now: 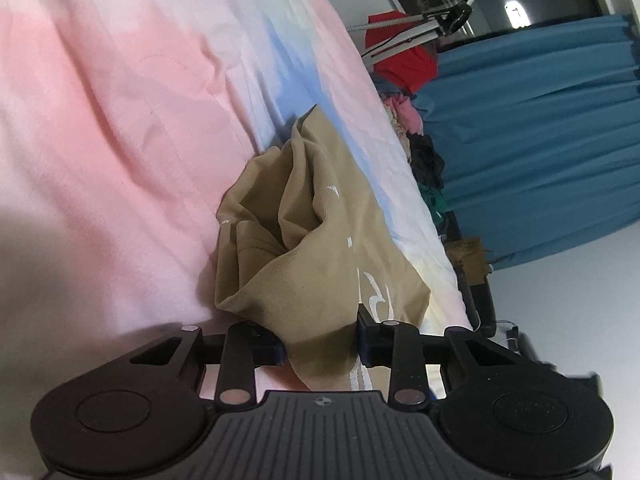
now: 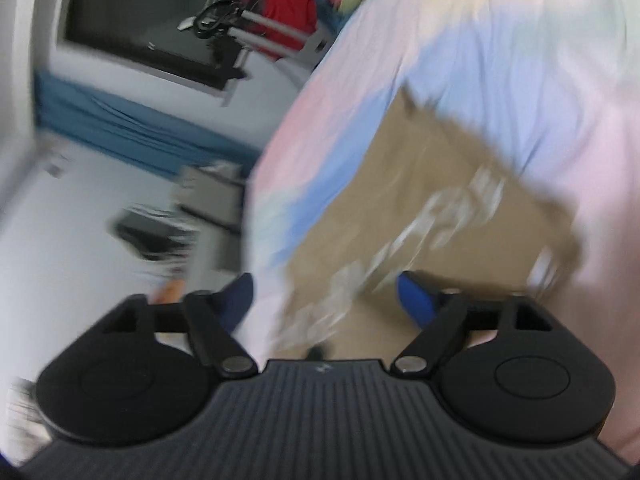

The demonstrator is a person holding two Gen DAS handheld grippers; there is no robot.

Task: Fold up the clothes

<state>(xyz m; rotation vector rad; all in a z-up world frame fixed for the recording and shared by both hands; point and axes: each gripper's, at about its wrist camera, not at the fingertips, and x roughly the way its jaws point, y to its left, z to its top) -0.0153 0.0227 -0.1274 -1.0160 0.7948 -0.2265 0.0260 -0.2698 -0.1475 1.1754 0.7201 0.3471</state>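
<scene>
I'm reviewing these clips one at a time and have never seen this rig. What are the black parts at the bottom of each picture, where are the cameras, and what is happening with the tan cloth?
No robot here: a person carries a hand-held gripper in each hand, each with a fisheye camera looking along its jaws. The black parts are those grippers. One picture is from the left gripper, whose jaws are pinched on a bunched fold of the tan garment. The other, blurred, is from the right gripper: its blue-padded jaws stand open over the same tan garment, gripping nothing. The garment, with white print, lies on a pink-and-blue bedsheet. Behind hangs a blue curtain.
</scene>
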